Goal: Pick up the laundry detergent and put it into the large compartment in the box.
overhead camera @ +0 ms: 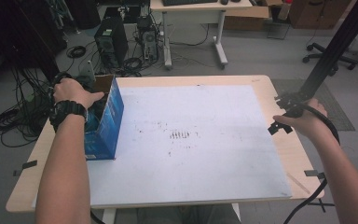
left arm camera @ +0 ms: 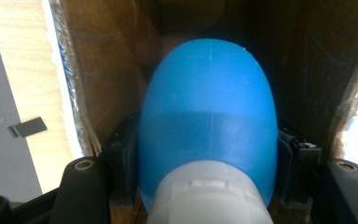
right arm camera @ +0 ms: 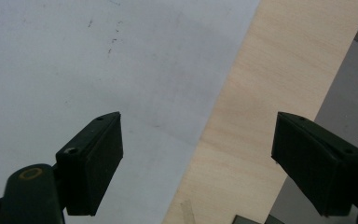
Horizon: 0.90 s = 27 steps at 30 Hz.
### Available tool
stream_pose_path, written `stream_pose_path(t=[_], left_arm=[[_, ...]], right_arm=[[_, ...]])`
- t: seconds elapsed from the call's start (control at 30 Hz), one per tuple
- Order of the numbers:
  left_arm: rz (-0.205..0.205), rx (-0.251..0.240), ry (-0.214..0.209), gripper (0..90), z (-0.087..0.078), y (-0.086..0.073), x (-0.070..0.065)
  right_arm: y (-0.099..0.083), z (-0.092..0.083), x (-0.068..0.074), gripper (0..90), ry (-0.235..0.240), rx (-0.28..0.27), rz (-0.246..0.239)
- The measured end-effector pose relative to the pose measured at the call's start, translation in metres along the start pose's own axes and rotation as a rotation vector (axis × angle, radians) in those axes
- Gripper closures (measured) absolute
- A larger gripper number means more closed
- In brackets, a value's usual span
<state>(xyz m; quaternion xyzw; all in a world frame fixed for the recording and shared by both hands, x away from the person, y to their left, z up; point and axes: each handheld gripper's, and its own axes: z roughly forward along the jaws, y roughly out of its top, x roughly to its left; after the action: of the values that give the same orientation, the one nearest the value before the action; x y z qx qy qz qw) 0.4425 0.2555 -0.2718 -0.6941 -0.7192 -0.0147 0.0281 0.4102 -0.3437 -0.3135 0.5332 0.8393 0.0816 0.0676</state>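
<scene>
Forearms enter from near edge. White sheet (overhead camera: 191,140) covers wooden table (overhead camera: 289,154), faint marks mid-sheet. Left gripper (left arm camera: 207,144) reaches into open blue cardboard box (overhead camera: 106,121) at table's left, jaws clamped on blue bottle with white cap (left arm camera: 208,112); brown box walls close on both sides. Right gripper (right arm camera: 198,161) at table's right edge, jaws apart, holding nothing. Far: computer towers (overhead camera: 112,42), cables, desk.

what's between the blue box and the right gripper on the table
Nothing: in the high view the white mat lies bare between the blue box and the right gripper, apart from small dark marks.
</scene>
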Motion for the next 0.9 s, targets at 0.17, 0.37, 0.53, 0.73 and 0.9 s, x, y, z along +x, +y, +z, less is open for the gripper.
stream_pose_path(t=[0.17, 0.37, 0.53, 0.73, 0.9], left_arm=[[0.000, 0.000, -0.002, 37.5, 0.0039, 0.0007, 0.0002], [0.001, -0.001, 0.000, 37.5, 0.0045, 0.0018, -0.0003], [0.002, -0.001, 0.002, 37.4, 0.0051, 0.0022, -0.0009], [0.007, -0.002, 0.007, 37.3, 0.0055, 0.0029, -0.0023], [0.006, -0.001, 0.006, 37.2, 0.0056, 0.0029, -0.0024]], right_arm=[[0.0001, 0.0012, -0.0003, 16.6, 0.001, 0.001, 0.001], [0.0006, 0.0023, 0.0001, 16.6, 0.002, 0.001, -0.001], [0.0002, 0.0035, 0.0000, 16.6, 0.004, 0.003, 0.001], [-0.0018, 0.0036, -0.0019, 16.6, 0.002, 0.003, 0.003], [-0.0027, 0.0042, -0.0023, 16.6, 0.004, 0.004, 0.005]])
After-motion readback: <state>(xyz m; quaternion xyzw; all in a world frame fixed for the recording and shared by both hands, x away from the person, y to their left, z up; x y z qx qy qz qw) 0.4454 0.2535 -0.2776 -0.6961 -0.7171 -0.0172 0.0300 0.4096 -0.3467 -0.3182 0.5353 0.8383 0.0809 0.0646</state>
